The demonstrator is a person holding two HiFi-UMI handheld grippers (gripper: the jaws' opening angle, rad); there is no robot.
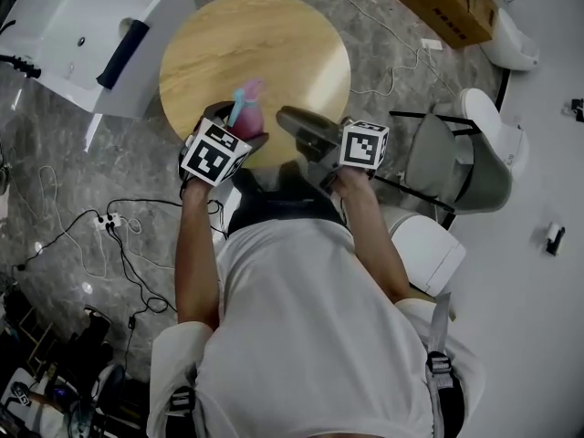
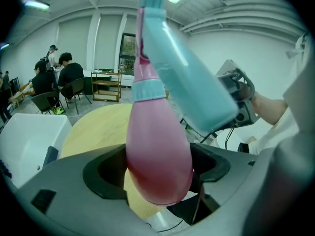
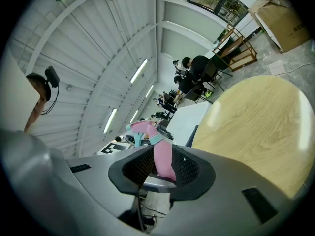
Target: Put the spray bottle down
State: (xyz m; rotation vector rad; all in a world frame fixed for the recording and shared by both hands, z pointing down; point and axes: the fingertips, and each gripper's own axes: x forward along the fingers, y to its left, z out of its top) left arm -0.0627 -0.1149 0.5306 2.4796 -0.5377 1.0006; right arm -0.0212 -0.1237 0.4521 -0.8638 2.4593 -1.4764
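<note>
Left gripper [image 2: 158, 170]: clamped on the pink body of the spray bottle [image 2: 156, 146], nozzle up.
Right gripper [image 3: 161, 173]: jaws spread, nothing gripped.
Table [image 1: 274, 44]: round, wooden, bottle over near edge.

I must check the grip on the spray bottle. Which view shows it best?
The left gripper view: the spray bottle fills it, its pink body held in the left gripper. The head view shows only its top; the right gripper view shows it small and distant.
</note>
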